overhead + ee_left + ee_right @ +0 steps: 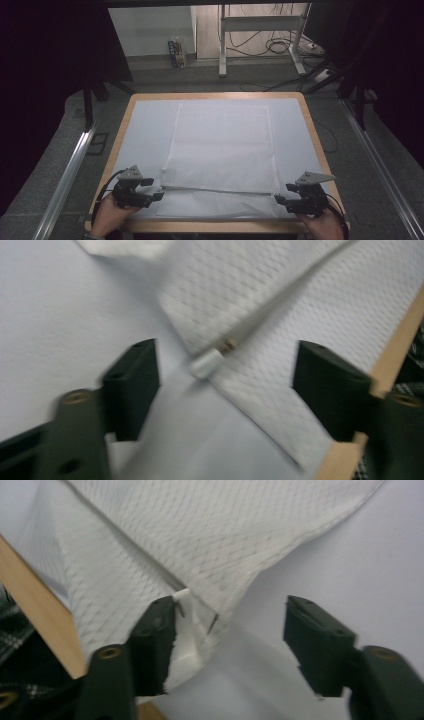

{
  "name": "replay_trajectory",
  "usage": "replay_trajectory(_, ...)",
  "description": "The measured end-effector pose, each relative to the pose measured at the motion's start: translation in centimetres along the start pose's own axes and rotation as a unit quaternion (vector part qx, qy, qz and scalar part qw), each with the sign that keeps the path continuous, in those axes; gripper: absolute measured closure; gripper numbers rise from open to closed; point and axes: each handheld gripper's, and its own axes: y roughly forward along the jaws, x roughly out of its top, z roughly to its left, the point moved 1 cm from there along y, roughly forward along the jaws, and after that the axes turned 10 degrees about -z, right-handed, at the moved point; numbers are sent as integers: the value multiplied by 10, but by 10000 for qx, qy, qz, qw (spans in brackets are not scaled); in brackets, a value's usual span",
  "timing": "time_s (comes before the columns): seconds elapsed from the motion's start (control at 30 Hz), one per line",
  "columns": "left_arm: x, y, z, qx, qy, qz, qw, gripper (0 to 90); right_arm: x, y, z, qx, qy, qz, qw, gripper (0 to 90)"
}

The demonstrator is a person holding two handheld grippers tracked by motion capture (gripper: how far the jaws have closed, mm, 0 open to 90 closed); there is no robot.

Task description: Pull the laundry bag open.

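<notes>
A white mesh cloth [222, 145] lies flat on the middle of the table, with its near strip folded along a thin raised line [220, 189]. My left gripper [152, 189] is open at the near left end of that line. In the left gripper view a small white cap [206, 363] on the line's end lies between the spread jaws of my left gripper [225, 385], touching neither. My right gripper [284, 193] is open at the cloth's near right corner. In the right gripper view that corner [207, 625] lies between the jaws of my right gripper [230, 630], close to the left one.
A pale sheet [145, 130] covers the wooden table [315, 130], whose near edge runs just behind both grippers. On the floor beyond stand a metal frame [260, 30], cables [277, 45] and a small box [176, 52]. Metal rails [70, 170] run along both sides.
</notes>
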Motion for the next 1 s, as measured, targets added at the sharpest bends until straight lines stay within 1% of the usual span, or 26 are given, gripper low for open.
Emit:
replay_trajectory(0.03, -2, -1, -4, 5, 55, 20, 10000, 400, -1, 0, 4, -38, -55, 109, 9999, 448)
replay_trajectory(0.07, -3, -1, -8, -47, 67, 43, 10000, 436, -2, 0, 6, -69, -93, 176, 9998, 501)
replay_trajectory(0.1, -5, 0, -11, -124, 63, 64, 9999, 478, -2, -1, 9, -49, -110, 271, 9996, 540)
replay_trajectory(0.13, -7, 0, -14, -190, 85, 123, 9997, 543, -4, -1, 14, -2, -83, 359, 9993, 580)
replay_trajectory(0.2, -11, 4, -19, -237, 232, 404, 9986, 559, -5, -1, 17, 43, -80, 402, 9991, 584)
replay_trajectory(0.23, -13, 6, -22, -204, 309, 495, 9981, 563, -7, -1, 20, 39, -86, 436, 9990, 596)
replay_trajectory(0.27, -14, 7, -25, -123, 390, 542, 9977, 570, -10, -3, 22, 40, -80, 510, 9987, 611)
replay_trajectory(0.3, -13, 7, -26, -87, 458, 585, 9972, 572, -11, -3, 23, 50, -61, 527, 9986, 626)
replay_trajectory(0.37, -14, 7, -28, -45, 445, 586, 9973, 575, -13, -4, 24, 81, -63, 556, 9984, 636)
replay_trajectory(0.47, -15, 5, -30, -38, 434, 676, 9968, 581, -20, -6, 29, 138, -156, 683, 9974, 636)
replay_trajectory(0.53, -16, 2, -32, -56, 379, 739, 9965, 579, -24, -8, 34, 76, -249, 796, 9965, 636)
replay_trajectory(0.57, -17, 1, -33, -67, 361, 767, 9964, 579, -25, -9, 35, 96, -238, 808, 9964, 640)
replay_trajectory(0.63, -18, -1, -34, -87, 344, 802, 9961, 580, -26, -12, 36, 134, -228, 752, 9968, 646)
replay_trajectory(0.67, -19, -2, -35, -108, 321, 806, 9962, 578, -25, -13, 37, 124, -186, 656, 9976, 644)
replay_trajectory(0.73, -19, -3, -36, -77, 328, 743, 9967, 547, -21, -16, 38, 221, -162, 459, 9986, 618)
replay_trajectory(0.77, -18, -4, -36, -130, 326, 652, 9973, 513, -18, -16, 38, 294, -128, 383, 9988, 604)
replay_trajectory(0.8, -18, -5, -37, -250, 295, 550, 9977, 500, -16, -15, 40, 361, -90, 363, 9986, 603)
replay_trajectory(0.83, -16, -4, -38, -288, 354, 554, 9974, 500, -15, -14, 42, 414, -120, 400, 9983, 609)
replay_trajectory(0.87, -16, -2, -40, -226, 414, 613, 9970, 502, -16, -10, 45, 397, -218, 526, 9976, 645)
replay_trajectory(0.9, -16, 2, -42, -152, 517, 748, 9957, 529, -17, -7, 46, 364, -300, 626, 9969, 725)
replay_trajectory(0.93, -16, 4, -46, -30, 679, 809, 9944, 561, -19, -5, 48, 318, -381, 755, 9959, 798)
replay_trajectory(0.97, -15, 4, -49, 119, 844, 878, 9925, 597, -20, -4, 49, 272, -460, 812, 9953, 841)
replay_trajectory(1.0, -15, 4, -52, 308, 987, 946, 9901, 681, -21, -5, 50, 229, -488, 814, 9952, 851)
